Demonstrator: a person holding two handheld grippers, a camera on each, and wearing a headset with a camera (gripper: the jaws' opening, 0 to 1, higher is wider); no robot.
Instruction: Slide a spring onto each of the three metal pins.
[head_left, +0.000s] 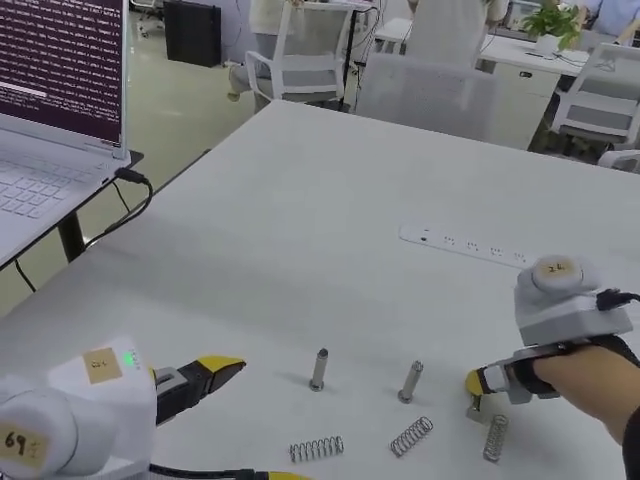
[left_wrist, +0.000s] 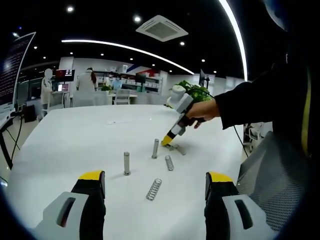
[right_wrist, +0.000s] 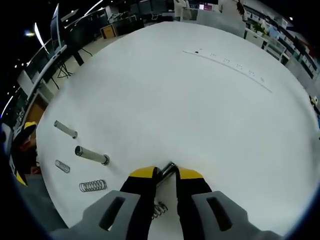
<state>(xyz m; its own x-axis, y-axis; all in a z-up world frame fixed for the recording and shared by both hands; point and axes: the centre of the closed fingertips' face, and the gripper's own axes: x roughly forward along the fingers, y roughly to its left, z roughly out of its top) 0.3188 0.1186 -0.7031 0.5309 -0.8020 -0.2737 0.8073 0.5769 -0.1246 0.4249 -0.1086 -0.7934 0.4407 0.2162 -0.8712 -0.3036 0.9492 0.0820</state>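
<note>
On white table (head_left: 330, 220): right gripper (right_wrist: 166, 175) clamps pin (right_wrist: 170, 165); left gripper (left_wrist: 155, 176) wide open.

On the white table (head_left: 300, 200) two grey metal pins (head_left: 319, 368) (head_left: 411, 381) stand side by side, the third pin (right_wrist: 168, 169) right of them; three coiled steel springs (head_left: 317, 449) (head_left: 412, 436) (head_left: 495, 437) lie before them, a white power strip (head_left: 465, 245) behind.

Metal pins (head_left: 319, 368): three. Springs (head_left: 316, 449): three. Left gripper (left_wrist: 155, 177) and right gripper (right_wrist: 166, 172): two in all. Power strip (head_left: 465, 246): one. Laptop (head_left: 40, 150): one. Potted plant (head_left: 550, 20): one. White table (head_left: 300, 220): one.
</note>
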